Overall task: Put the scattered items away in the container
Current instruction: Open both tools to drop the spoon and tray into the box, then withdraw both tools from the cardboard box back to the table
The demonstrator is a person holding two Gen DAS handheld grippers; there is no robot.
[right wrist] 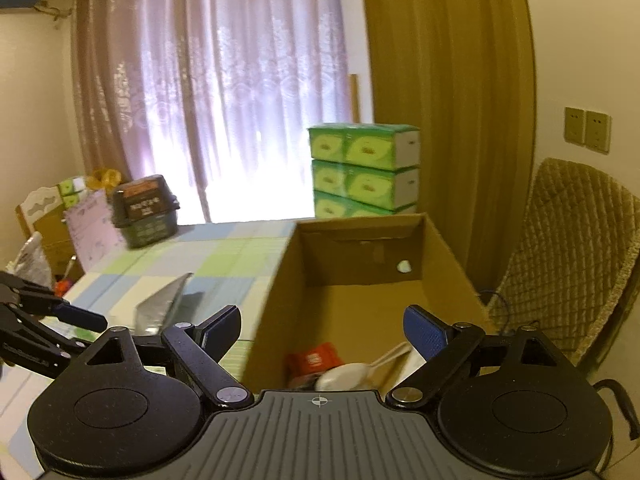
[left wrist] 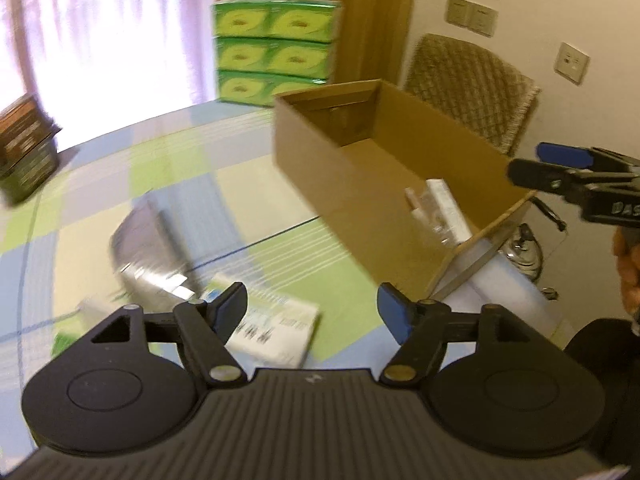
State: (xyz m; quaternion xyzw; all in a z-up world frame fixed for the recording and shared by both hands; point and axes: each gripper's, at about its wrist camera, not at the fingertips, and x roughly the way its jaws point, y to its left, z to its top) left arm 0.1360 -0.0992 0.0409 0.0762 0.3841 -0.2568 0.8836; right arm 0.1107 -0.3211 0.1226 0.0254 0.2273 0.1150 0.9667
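Just ahead of the left gripper [left wrist: 312,306], its fingers spread wide and empty, a white packet [left wrist: 276,330] is seen flat on the worktop [left wrist: 168,168], left of the cardboard box [left wrist: 320,168], while the right gripper [right wrist: 322,330] is held open over that box.

My left wrist view looks down close over the table [left wrist: 100,184] toward the cardboard box [left wrist: 320,168] at 1 o'clock, while my right looks level into it [right wrist: 360,304], both sharing the green tissue packs [left wrist: 276,52] [right wrist: 364,172].
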